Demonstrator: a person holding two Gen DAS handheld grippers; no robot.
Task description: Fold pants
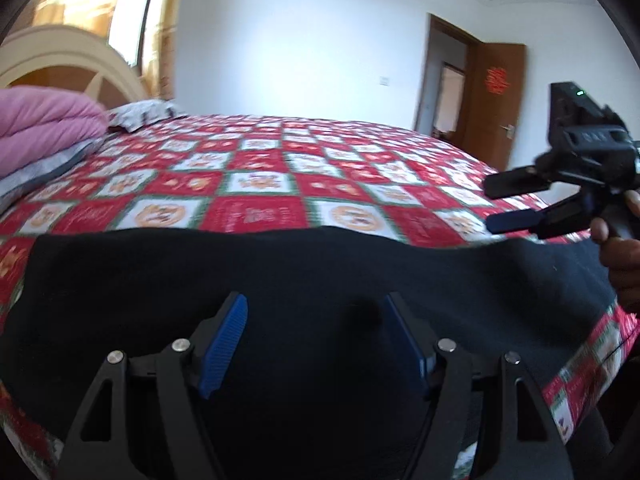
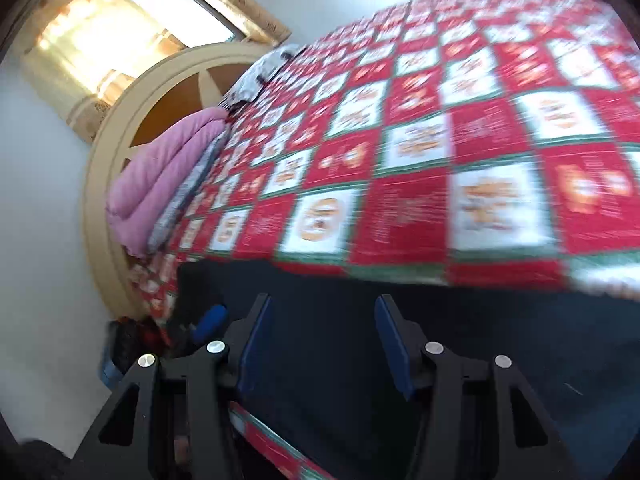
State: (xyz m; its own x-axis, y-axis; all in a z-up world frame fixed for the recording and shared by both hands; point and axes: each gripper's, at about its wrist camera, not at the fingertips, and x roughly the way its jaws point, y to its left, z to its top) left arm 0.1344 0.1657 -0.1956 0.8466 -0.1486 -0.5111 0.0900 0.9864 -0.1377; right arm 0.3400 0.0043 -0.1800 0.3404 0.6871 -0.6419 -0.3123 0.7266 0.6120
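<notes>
- Left gripper (image 1: 316, 344): black frame, blue ribbed pads, jaws spread wide with nothing between them; it hangs over the dark cloth.
- Right gripper (image 2: 324, 344): same make, jaws likewise apart and empty. In the left wrist view it shows far to the right (image 1: 490, 206), fingers separated, held in a bare hand (image 1: 618, 248) above the cloth's right end.
- Pants (image 1: 304, 272): black, lying flat in a wide band directly beneath and ahead of both grippers, along the near edge of the bed; the far edge runs roughly straight.
- Bedspread (image 1: 256, 184): beyond the pants, red and white squares with green borders and orange figures; the print on the red squares is too blurred to read.
- Pink quilt (image 1: 44, 124): folded, far left of the left gripper, stacked on grey bedding by the cream headboard (image 1: 60, 56).
- Patterned pillow (image 1: 140, 114): just right of the quilt.
- Wooden door (image 1: 496, 104): far right, open, bearing a red ornament; its characters cannot be made out.
- Curtained window (image 2: 132, 28): upper left, behind the headboard.
</notes>
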